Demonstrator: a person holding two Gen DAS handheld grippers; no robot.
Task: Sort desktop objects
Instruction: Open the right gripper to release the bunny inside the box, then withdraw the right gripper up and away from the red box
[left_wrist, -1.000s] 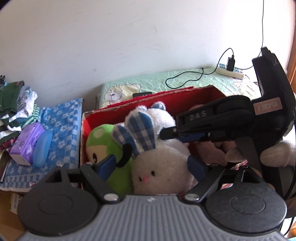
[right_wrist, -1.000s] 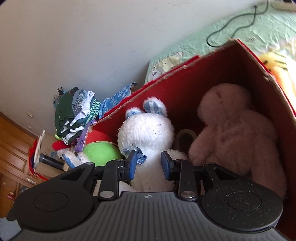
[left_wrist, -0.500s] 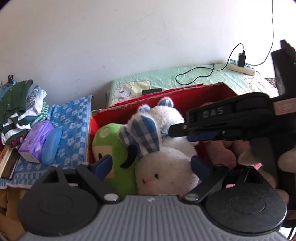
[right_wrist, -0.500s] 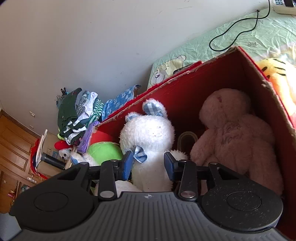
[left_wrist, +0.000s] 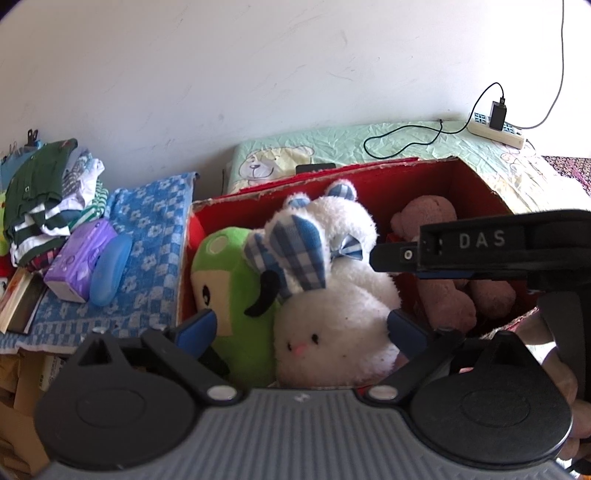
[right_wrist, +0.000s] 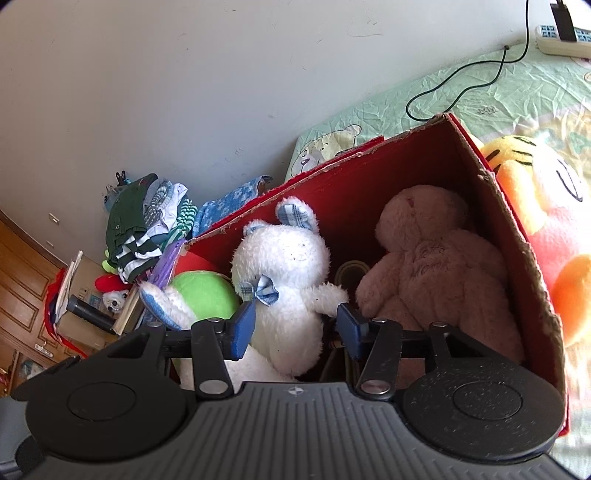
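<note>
Both jaws are opening: the left hand-held gripper (left_wrist: 301, 330) around the white bunny plush (left_wrist: 332, 336), the right hand-held gripper (right_wrist: 291, 328) by the white bear (right_wrist: 284, 273). Looks like they're dropping them in the red cardboard box (right_wrist: 517, 236), beside the pink bear (right_wrist: 436, 266).

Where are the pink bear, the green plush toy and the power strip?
pink bear (right_wrist: 424, 254): right wrist view, on its chest.
green plush toy (left_wrist: 225, 273): left wrist view, on its face.
power strip (left_wrist: 496, 130): left wrist view, on its white casing beside the plug.
</note>
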